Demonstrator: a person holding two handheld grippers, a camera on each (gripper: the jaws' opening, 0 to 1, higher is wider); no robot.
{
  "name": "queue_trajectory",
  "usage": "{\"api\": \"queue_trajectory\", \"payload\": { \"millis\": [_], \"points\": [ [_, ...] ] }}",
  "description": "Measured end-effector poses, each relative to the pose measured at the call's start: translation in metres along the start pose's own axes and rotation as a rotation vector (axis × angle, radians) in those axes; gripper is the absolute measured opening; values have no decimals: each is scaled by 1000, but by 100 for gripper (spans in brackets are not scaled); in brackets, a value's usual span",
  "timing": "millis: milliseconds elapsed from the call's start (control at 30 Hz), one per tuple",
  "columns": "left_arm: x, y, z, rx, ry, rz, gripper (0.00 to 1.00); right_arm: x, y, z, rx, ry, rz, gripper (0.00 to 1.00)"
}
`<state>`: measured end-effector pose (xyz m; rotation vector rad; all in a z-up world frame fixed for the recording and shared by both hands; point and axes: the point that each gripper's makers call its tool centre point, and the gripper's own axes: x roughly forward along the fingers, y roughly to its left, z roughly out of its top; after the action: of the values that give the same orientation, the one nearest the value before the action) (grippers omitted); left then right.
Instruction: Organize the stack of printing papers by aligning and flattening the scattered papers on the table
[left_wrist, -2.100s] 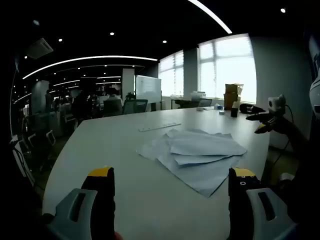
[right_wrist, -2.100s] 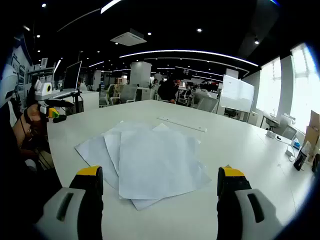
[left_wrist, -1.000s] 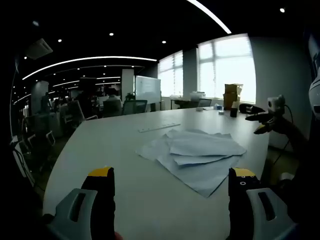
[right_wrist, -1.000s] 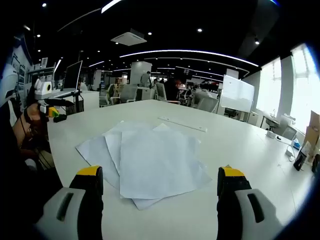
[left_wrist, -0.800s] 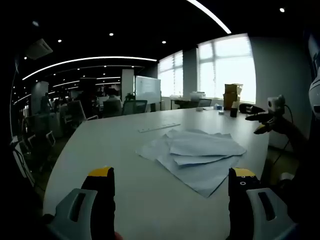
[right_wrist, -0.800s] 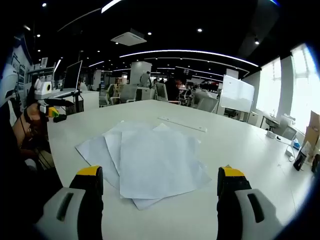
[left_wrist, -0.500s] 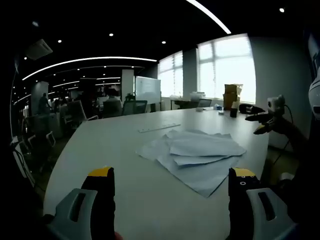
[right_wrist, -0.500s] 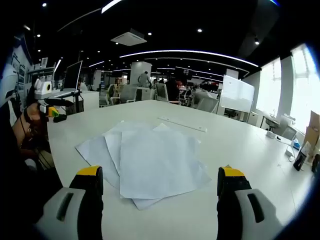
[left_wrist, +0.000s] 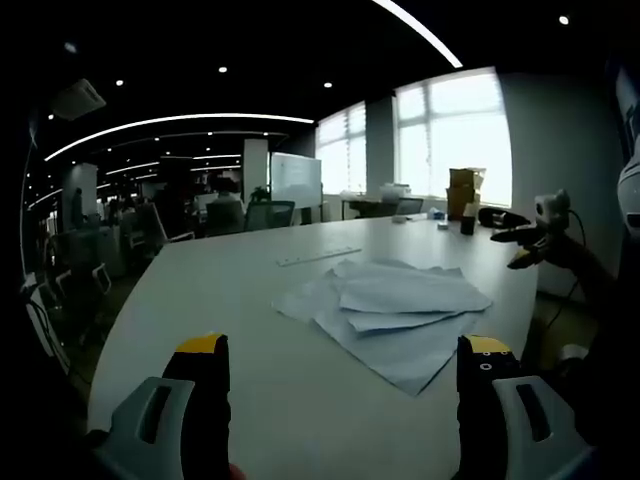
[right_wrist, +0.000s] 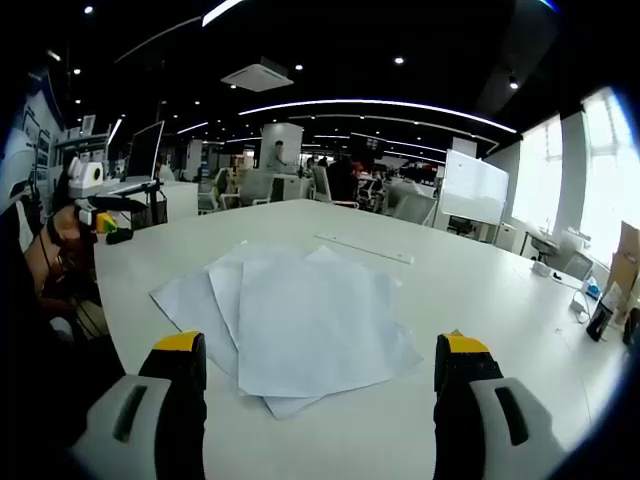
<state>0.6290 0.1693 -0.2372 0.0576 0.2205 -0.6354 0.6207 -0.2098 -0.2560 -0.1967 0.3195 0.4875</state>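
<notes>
Papers (left_wrist: 395, 310) (right_wrist: 300, 325) lie fanned and overlapping on the white bench (left_wrist: 240, 320) (right_wrist: 480, 300) — just ahead of both claws. Left claw (left_wrist: 340, 385) and right claw (right_wrist: 320, 385) hang above the near edge, jaws spread wide, holding nothing. A ruler (right_wrist: 365, 248) lies beyond the sheets.

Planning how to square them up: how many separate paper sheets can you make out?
About 3: top sheet, one beneath it, one sticking out farthest. More may be hidden.

One table (right_wrist: 470, 300) carries one loose pile of papers (right_wrist: 300, 325), at least four sheets overlapping. One ruler (right_wrist: 365, 249) lies beyond it. Two grippers (left_wrist: 340, 375) (right_wrist: 320, 375) hover.
</notes>
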Motion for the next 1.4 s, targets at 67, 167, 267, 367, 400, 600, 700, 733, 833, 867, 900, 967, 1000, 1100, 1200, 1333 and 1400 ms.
{"api": "queue_trajectory", "payload": {
  "millis": [67,167,267,367,400,600,700,733,833,867,900,967,1000,1100,1200,1333,1400],
  "points": [
    [0,0,1,2,0,-1,97,0,0,1,6,-6,0,90],
    [0,-2,2,5,-2,-7,97,0,3,7,26,-32,24,90],
    [0,-4,4,11,-3,-10,97,-1,3,8,19,-36,23,90],
    [-1,-6,7,11,-15,-12,97,-2,-1,10,29,-51,12,90],
    [-1,-6,7,11,-19,-13,97,-2,-1,10,39,-58,16,90],
    [-2,-8,5,11,-15,-18,97,0,0,9,66,-71,27,90],
    [-2,-9,6,13,-17,-19,97,2,-1,8,64,-70,28,90],
    [-1,-9,7,12,-17,-18,97,4,-1,8,64,-71,29,90],
    [1,-10,7,14,-16,-19,97,7,-4,7,70,-73,32,90],
    [1,-11,8,16,-16,-21,97,8,-4,6,73,-74,34,90],
    [2,-12,8,18,-16,-24,97,9,-5,6,77,-75,35,90],
    [2,-14,8,22,-17,-29,97,12,-5,6,80,-75,37,90],
    [2,-15,8,23,-18,-31,97,13,-5,6,81,-75,37,90],
    [3,-16,9,28,-20,-36,97,18,-6,4,83,-74,33,90],
    [3,-16,9,26,-21,-36,97,21,-6,3,86,-65,28,90],
    [4,-16,8,26,-19,-35,97,23,-2,5,93,-74,39,90],
    [5,-16,7,25,-17,-35,97,24,-1,6,92,-76,41,90]
  ]
}}
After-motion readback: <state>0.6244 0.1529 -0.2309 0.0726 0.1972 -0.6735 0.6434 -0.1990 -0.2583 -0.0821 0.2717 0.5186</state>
